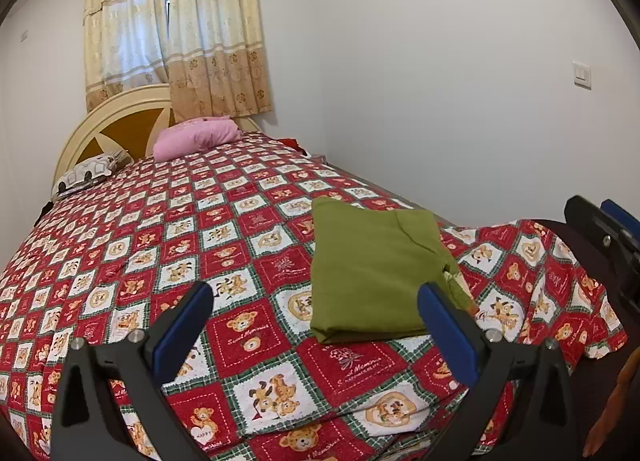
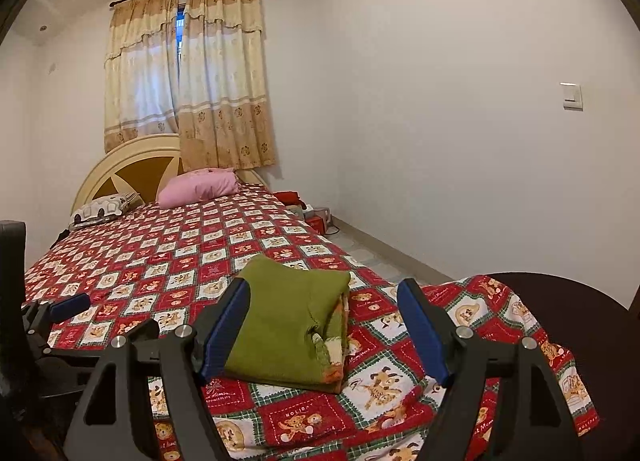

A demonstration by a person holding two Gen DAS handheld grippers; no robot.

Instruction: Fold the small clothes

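Folded green garment (image 1: pixel 372 265) on the teddy-bear bedspread (image 1: pixel 168 245), both grippers empty.
The bedspread covers the whole bed; far off lie a pink pillow (image 1: pixel 196 139) and a patterned pillow (image 1: pixel 90 173). The garment rests near the bed's near right corner. Left gripper (image 1: pixel 316 325) and right gripper (image 2: pixel 320 321) hover before it, fingers spread wide, grasping nothing.
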